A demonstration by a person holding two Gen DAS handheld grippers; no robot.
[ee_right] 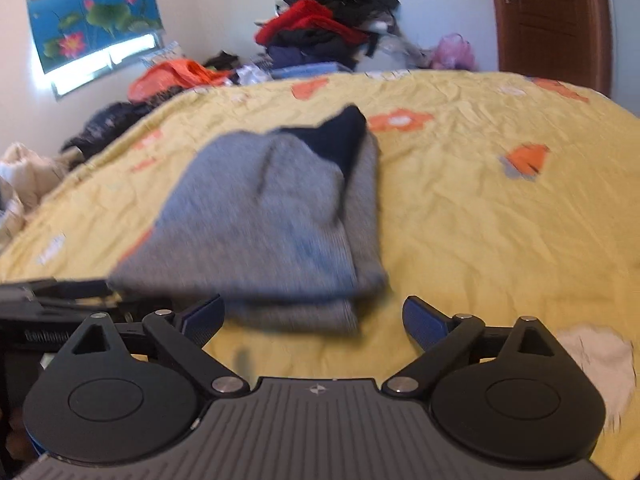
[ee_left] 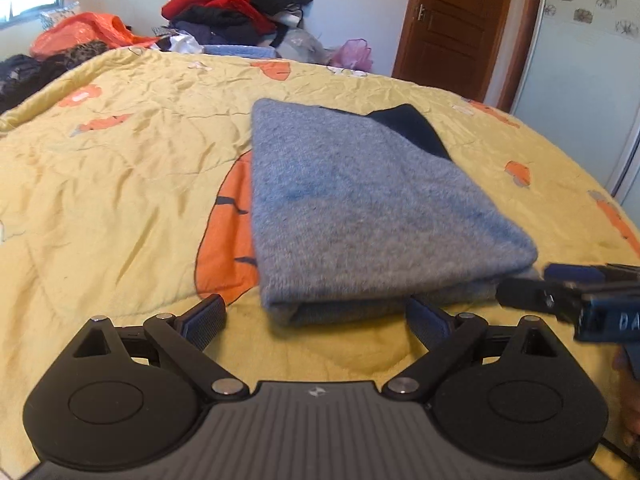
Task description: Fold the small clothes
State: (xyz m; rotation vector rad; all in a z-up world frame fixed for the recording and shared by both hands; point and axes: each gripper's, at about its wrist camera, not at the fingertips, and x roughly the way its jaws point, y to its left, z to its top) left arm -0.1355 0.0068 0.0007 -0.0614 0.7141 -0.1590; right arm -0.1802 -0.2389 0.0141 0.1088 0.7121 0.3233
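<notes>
Both tongs stand wide apart with nothing between their pads: the left gripper (ee_left: 316,320) hovers just short of the near fold of the grey knit garment (ee_left: 360,204), and the right gripper (ee_right: 314,320) hangs likewise at that same near edge, its picture smeared by motion. Neither touches the cloth as far as the frames show.

That garment lies on the yellow quilt (ee_left: 120,184), roughly at the middle of the bed and partly over a large orange carrot print (ee_left: 228,240). It reads as already folded: a compact, layered block, doubled at the near edge, with a dark navy band (ee_left: 412,124) peeping out at the far end. Judging from this, the fold of this piece looks finished or nearly so; what may remain is a last smoothing or setting it aside.

Its long axis runs away from the grippers, near edge toward them, navy end pointing to the far side of the bed.

Beyond, against the wall, a heap of clothes (ee_left: 236,12) sits unfolded, so more work likely waits.
</notes>
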